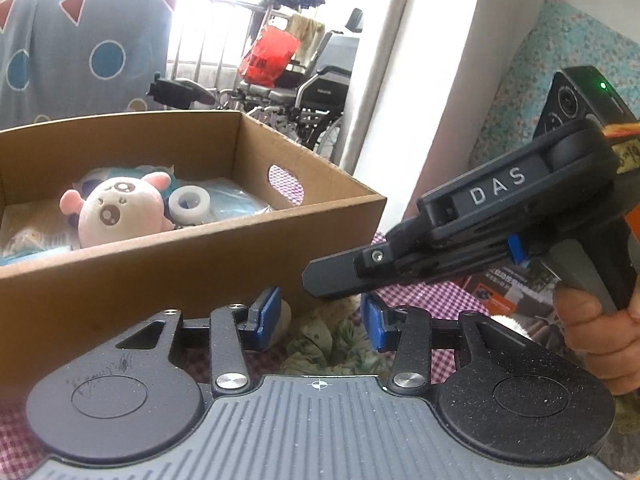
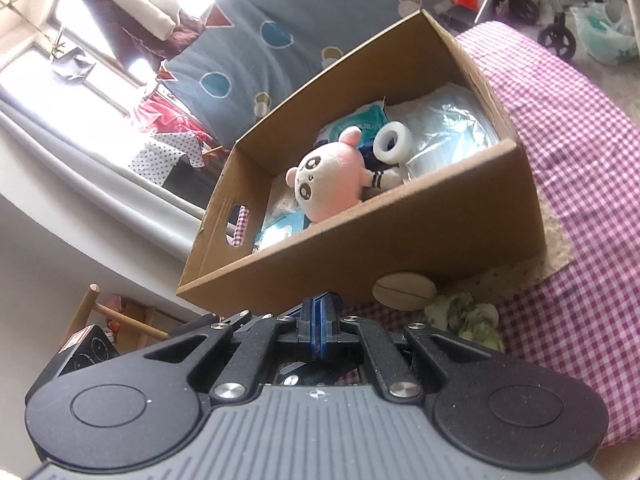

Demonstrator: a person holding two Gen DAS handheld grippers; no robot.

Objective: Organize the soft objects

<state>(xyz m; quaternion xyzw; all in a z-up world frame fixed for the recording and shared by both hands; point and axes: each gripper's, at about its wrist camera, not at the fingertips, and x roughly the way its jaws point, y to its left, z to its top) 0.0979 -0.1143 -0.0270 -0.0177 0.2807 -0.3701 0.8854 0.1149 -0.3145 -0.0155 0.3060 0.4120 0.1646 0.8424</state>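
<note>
Cardboard box (image 1: 192,248) on a pink-checked cloth (image 2: 580,184), open at the top, near wall rising between both grippers and the contents. Inside, a pink-and-white plush toy (image 1: 112,212) lying against that near wall, a white tape roll (image 1: 185,203) touching it at its side, clear plastic-wrapped packets (image 2: 448,128) behind and beneath. Left gripper (image 1: 320,316) low in front of the box, blue pads (image 1: 268,312) spread apart with nothing pinched, only a crumpled green-and-white fabric piece (image 1: 332,344) on the cloth below the gap. Right gripper (image 2: 320,320) pressed fully together, empty, seen from the left wrist view reaching across just beside the box's corner, a hand (image 1: 592,336) on its grip. Round wooden disc (image 2: 404,291) against the box's outer wall, next to the crumpled fabric (same piece in both views). Beyond the box, a grey sheet with coloured circles and triangles (image 1: 80,48), a wheelchair (image 1: 304,92) with an orange bag (image 1: 268,56), bright windows.
</note>
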